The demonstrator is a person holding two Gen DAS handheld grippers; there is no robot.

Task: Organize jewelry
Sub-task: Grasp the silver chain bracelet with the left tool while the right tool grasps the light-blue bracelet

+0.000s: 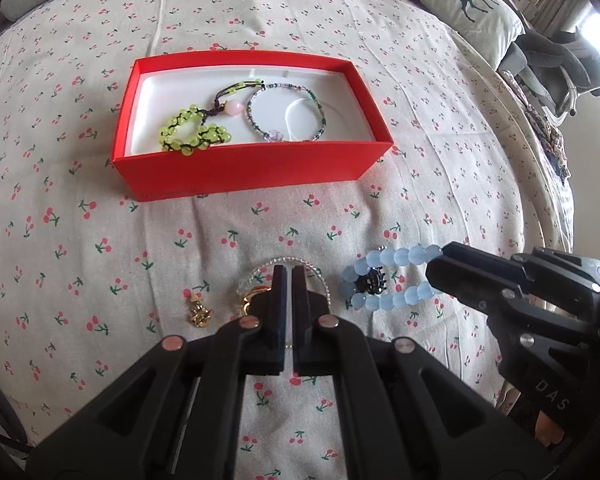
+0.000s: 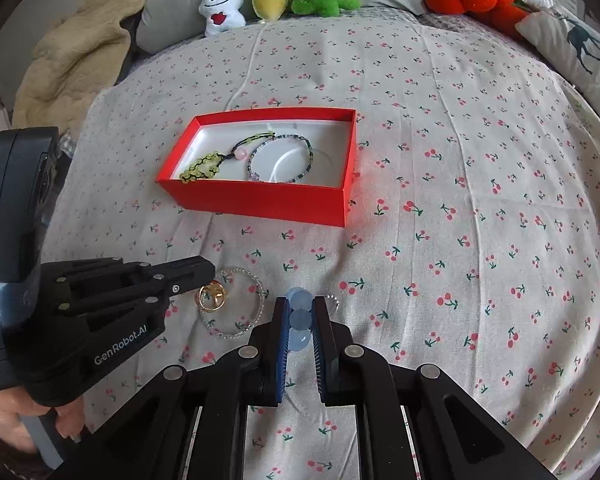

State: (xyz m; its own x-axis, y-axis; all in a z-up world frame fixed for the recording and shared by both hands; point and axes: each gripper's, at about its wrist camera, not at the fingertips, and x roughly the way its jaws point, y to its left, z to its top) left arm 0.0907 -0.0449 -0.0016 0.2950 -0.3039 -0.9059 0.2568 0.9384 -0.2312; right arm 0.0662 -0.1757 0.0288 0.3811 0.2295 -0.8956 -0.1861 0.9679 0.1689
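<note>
Fingers of our left gripper (image 1: 288,280) stand almost closed in the left wrist view, a thin slit between the pads, tips set down over the clear bead bracelet (image 1: 320,276) and the gold ring (image 1: 252,300). We cannot tell whether anything is pinched in that slit. If the ring is only caught by its edge, we judge it could flick out on the lift (the soft bedsheet (image 1: 80,180) gives under pressure) and the bracelet could drag along with it. A small gold charm (image 1: 199,314) lies just to the left, untouched. To the right, our right gripper (image 1: 434,270) meets the blue bead bracelet (image 1: 384,258), which loops round a dark beaded piece (image 1: 374,280); lifting the loop may snag that piece. The red box (image 1: 240,176) beyond already holds a green bead strand (image 1: 192,132) and a thin beaded bracelet (image 1: 286,110).

From the right wrist view, our right gripper (image 2: 300,318) is partly closed on the blue bead bracelet (image 2: 300,316), beads wedged between the pads. Round, smooth beads can roll out of a light squeeze, and the hanging part could catch the near wall of the red box (image 2: 260,200) on the way over. The left gripper (image 2: 208,270) sits right by the gold ring (image 2: 212,298) inside the clear bead bracelet (image 2: 256,300), near enough that both arms rising together risk a knock.
</note>
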